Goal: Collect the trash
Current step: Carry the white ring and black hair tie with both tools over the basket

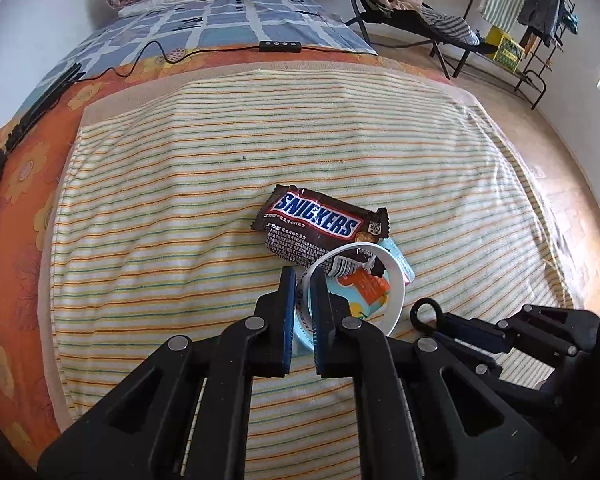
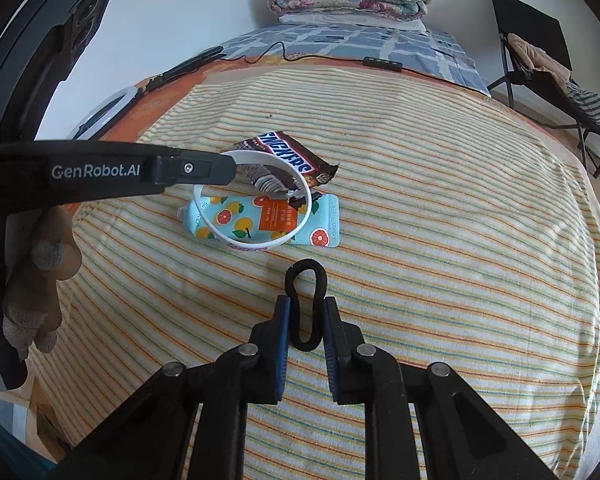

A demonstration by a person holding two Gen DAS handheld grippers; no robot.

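Striped towel [image 1: 260, 140] covers bed; folding chair [image 1: 400, 4] beyond.

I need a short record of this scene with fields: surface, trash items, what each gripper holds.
surface: striped towel on a bed
trash: Snickers wrapper; fruit-print pouch, partly under the wrapper
left gripper: shut on white wristband, which rests on the trash
right gripper: shut on black hair tie

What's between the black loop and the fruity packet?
Only bare striped towel between the black hair tie and the citrus packet, seen in the right wrist view.
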